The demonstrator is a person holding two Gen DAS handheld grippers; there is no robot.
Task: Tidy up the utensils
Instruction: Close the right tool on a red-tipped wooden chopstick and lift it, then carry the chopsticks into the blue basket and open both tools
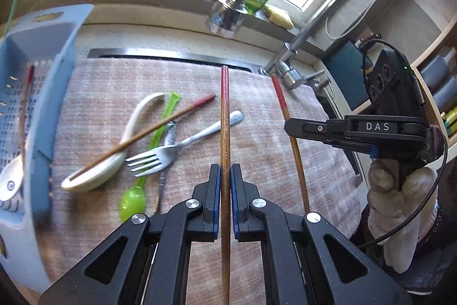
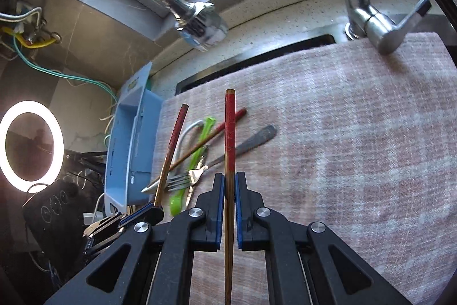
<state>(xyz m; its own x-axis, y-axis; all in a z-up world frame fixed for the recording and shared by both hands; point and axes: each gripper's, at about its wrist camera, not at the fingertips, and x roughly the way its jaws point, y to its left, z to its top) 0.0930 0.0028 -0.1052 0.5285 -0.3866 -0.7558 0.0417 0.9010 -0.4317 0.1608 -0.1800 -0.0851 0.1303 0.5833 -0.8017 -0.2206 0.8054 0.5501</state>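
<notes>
While over towel (image 1: 257, 110), gripping one chopstick (image 1: 225, 133) w/ left fingers (image 1: 214, 199), another chopstick (image 2: 230, 133) w/ right fingers (image 2: 219, 207).

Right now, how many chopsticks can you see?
4: one in the left gripper, one in the right gripper, one across the white spoon on the towel, one in the blue basket.

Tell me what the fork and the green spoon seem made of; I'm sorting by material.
Fork: likely stainless steel, from its silvery sheen and bright glints. Green spoon: probably plastic, being translucent lime green and glossy.
</notes>
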